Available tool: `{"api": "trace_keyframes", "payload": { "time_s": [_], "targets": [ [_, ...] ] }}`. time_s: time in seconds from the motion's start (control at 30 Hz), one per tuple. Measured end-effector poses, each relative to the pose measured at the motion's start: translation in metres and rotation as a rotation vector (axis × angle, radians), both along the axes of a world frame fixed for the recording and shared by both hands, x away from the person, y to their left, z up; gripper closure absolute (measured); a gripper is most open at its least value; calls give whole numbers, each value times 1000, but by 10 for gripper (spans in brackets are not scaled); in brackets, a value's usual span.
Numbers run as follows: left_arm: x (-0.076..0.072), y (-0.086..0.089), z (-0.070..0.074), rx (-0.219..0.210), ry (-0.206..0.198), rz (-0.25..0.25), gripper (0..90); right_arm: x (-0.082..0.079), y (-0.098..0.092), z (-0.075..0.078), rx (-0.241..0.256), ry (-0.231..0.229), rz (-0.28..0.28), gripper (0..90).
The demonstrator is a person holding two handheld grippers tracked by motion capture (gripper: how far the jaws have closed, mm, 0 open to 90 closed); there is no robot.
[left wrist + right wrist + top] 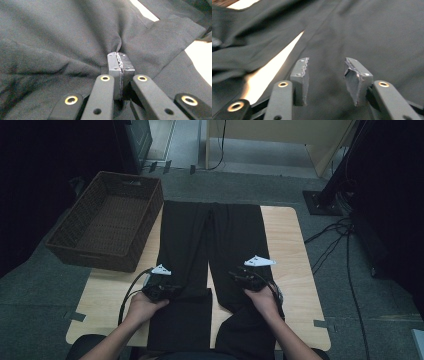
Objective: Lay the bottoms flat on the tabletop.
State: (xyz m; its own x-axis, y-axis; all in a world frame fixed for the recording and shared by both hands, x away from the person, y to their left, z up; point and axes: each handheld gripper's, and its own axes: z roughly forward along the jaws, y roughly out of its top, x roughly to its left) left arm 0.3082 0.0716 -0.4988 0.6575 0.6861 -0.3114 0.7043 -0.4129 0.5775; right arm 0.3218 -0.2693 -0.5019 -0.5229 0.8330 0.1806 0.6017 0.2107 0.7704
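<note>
The black trousers (210, 245) lay flat along the worktop (292, 255), legs pointing away, the near left part already folded over. We judged a fold was in hand — our left tongs (120, 65) were clenched on a pinch of cloth, our right tongs (325, 72) hovered released, needing a grip next.

One pair of trousers (210, 250), one basket (107, 222), two grippers
</note>
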Motion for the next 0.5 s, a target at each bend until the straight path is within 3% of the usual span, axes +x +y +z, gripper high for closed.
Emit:
{"api": "trace_keyframes", "payload": {
  "time_s": [0.5],
  "targets": [
    [1,-2,0,-5,4,-6,900,81,5,-11,-38,0,-105,426]
  ]
}}
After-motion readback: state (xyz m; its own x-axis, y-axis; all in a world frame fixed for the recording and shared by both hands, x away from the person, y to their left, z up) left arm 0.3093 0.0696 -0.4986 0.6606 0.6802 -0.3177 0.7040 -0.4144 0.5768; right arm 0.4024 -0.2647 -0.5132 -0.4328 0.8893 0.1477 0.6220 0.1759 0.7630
